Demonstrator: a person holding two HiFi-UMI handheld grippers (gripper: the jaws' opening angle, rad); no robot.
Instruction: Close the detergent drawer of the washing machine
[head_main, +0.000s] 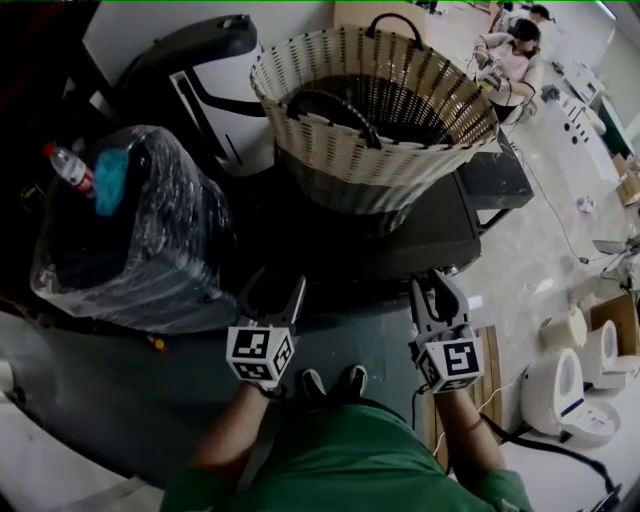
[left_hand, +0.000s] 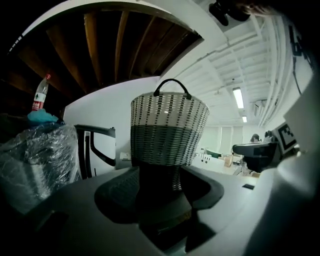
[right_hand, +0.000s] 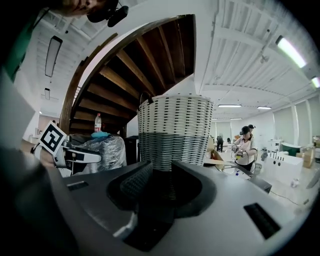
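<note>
Green shirt fabric fills the bottom of the head view, with a pair of dark shoes (head_main: 330, 382) on the grey floor just beyond it. Both arms are out front. The left gripper (head_main: 272, 287) is released, its jaws spread wide with nothing between them. The right gripper (head_main: 436, 290) is the same, its claw apart and empty. Each one's own view shows the gap between the pads filled only by what stands ahead.

Just past the jaw tips is a dark, flat-topped cabinet (head_main: 425, 240), which looks to be the washing machine. It sits directly ahead of both grippers, and neither touches it. The detergent drawer can't be picked out in any view, because the cabinet's front is lost in shadow.

A big woven basket (head_main: 340, 165) stands upright on that top. It is pale weave above and darker weave below, with black handles. To its left is a dark bulky bundle wrapped in clear plastic (head_main: 140, 235), with a blue cloth (head_main: 112, 180) and a red-capped bottle (head_main: 68, 167) lying on it.

Farther right, white ceramic fixtures (head_main: 565, 385) sit on the pale floor. At the far end a person (head_main: 510, 55) stands by a table. The underside of a wooden staircase (right_hand: 125, 75) rises behind the basket.
</note>
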